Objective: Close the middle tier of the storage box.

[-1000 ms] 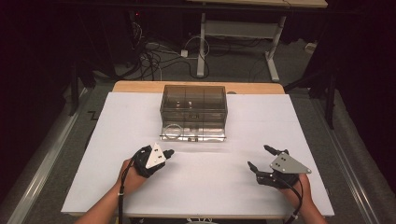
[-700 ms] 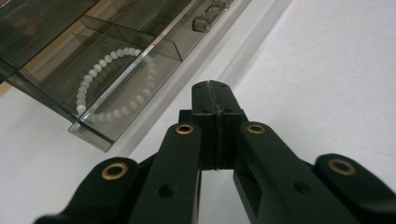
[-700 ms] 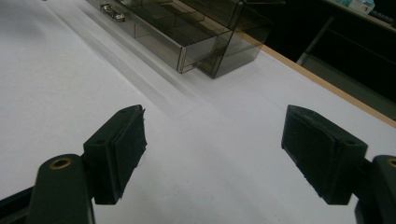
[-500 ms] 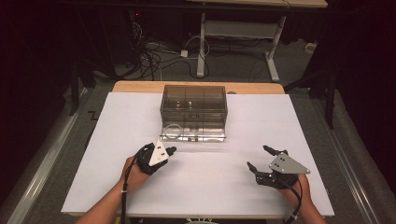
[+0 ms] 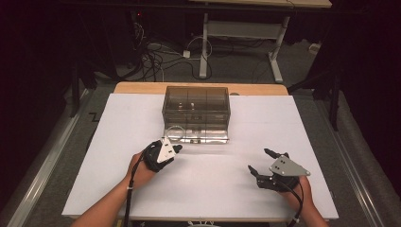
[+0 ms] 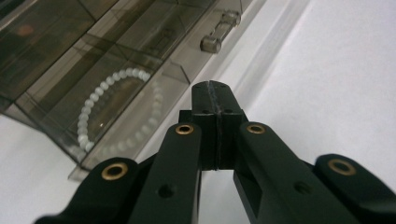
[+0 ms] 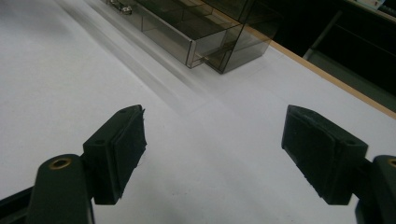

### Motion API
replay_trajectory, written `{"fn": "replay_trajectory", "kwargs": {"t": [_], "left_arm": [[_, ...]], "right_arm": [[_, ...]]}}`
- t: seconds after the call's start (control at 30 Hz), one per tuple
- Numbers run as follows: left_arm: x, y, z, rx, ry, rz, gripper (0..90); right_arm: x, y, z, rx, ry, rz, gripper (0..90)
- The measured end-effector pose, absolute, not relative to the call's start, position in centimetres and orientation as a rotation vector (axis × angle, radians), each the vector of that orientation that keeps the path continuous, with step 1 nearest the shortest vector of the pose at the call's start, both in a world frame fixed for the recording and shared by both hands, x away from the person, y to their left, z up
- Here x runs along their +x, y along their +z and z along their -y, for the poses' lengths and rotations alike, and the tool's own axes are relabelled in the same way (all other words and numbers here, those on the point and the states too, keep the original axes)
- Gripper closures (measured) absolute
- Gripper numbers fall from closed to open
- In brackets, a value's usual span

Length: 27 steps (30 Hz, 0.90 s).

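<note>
A smoky clear plastic drawer box [image 5: 196,109] is seen at the far middle of the white table [image 5: 118,142] in the high view; its bottom drawer [image 5: 198,134] is drawn out toward the person, and a bracelet of pale beads [image 5: 174,133] lies in the drawer's left part. In the left gripper view the bracelet [image 6: 114,105] is seen through the drawer's tinted wall as a curved string of white beads, and the drawer's clear bar handle [image 6: 219,31] is seen on the front wall.

The left gripper [image 5: 176,148] is held just in front of the drawer's left end, tips close to the front wall; whether the wall is touched cannot be told. Its jaws are pressed together with nothing between them, as is plain in the left gripper view, where the left gripper [image 6: 212,91] is seen pointed at the drawer's front, a little to the right of the bracelet.

The right gripper [image 5: 260,161] is held low over the bare table at the near right, well apart from the box; its jaws are spread wide and nothing is gripped. In the right gripper view the right gripper [image 7: 212,149] is seen with its two pads far apart over white table, the box [image 7: 210,32] lying farther off at the upper edge.
</note>
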<state>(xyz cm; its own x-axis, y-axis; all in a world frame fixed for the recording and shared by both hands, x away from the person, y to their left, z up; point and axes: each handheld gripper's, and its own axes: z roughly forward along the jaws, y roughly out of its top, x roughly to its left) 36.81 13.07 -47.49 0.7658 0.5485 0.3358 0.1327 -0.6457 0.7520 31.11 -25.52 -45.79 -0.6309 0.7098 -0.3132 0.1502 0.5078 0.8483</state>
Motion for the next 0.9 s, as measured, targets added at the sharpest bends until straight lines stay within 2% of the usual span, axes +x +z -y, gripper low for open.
{"fn": "replay_trajectory", "kwargs": {"t": [0.2,0.9], "left_arm": [[37.8,-47.8,-12.1,2.186,0.689,-0.542,87.9],[39.8,-47.7,-10.9,2.252,0.758,-0.492,87.9]], "right_arm": [[31.2,-45.9,25.6,0.704,1.086,-2.091,22.4],[31.4,-46.0,25.7,0.707,1.086,-2.095,22.4]]}}
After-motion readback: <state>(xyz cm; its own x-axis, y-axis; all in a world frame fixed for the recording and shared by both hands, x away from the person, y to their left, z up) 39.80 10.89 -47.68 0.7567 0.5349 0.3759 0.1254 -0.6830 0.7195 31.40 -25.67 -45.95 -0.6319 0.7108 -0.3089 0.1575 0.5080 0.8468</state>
